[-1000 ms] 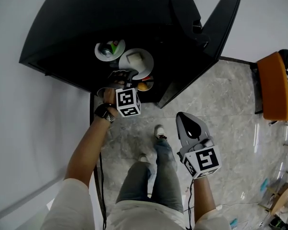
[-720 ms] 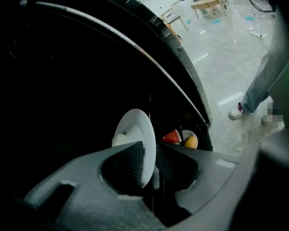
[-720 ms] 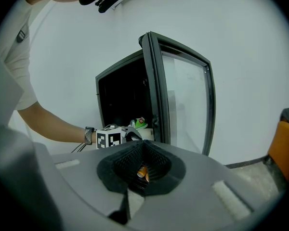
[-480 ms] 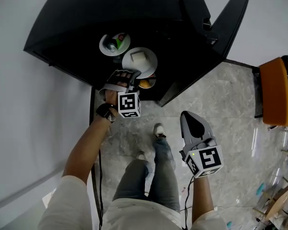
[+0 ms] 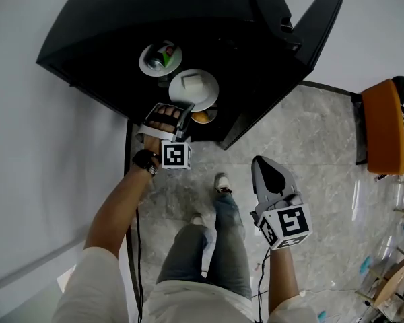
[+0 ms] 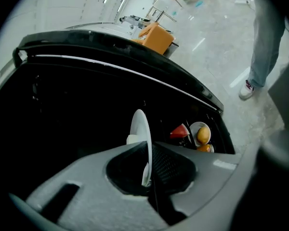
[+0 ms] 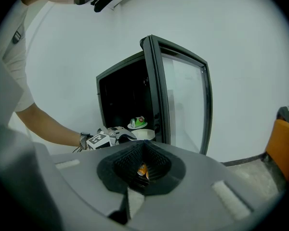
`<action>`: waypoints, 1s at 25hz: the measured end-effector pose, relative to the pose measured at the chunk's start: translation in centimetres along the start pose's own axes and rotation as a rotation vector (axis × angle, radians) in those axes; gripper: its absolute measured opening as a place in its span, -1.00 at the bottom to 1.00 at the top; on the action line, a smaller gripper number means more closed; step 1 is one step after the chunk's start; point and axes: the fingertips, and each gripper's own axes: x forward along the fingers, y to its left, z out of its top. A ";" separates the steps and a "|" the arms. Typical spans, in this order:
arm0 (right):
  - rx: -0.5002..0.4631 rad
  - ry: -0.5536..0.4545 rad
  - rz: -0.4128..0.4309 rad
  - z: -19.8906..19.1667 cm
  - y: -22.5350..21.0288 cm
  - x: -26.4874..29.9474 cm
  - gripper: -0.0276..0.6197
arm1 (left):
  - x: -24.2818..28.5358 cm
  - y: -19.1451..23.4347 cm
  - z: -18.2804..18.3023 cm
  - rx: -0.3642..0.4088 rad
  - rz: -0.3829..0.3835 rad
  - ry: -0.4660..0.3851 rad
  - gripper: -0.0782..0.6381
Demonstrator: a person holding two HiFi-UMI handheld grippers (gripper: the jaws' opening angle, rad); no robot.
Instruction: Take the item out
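Observation:
A black cabinet stands with its glass door swung open. On its shelf lies a white plate carrying a pale block. My left gripper reaches in and is shut on the plate's near rim; the left gripper view shows the plate edge-on, pinched between the jaws of the left gripper. My right gripper hangs outside over the floor, shut and holding nothing. In the right gripper view the right gripper points at the cabinet.
Behind the plate a green can lies on a small dish. On a lower shelf sit an orange fruit in a bowl and a red thing. An orange chair stands on the right. My legs and shoes are on the tiled floor.
The left gripper's jaws have closed onto the plate's rim. The right gripper has stayed in about the same place.

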 end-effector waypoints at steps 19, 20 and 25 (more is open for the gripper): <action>-0.088 -0.070 -0.018 9.2 2.8 -4.3 -0.89 | -12.7 7.8 1.7 0.029 0.054 -0.069 -0.76; -0.100 -0.070 -0.019 9.9 3.0 -4.5 -0.89 | -13.4 8.5 2.0 0.028 0.054 -0.072 -0.75; -0.141 -0.068 -0.020 12.7 4.4 -6.1 -0.89 | -18.1 11.7 3.6 0.036 0.076 -0.116 -0.75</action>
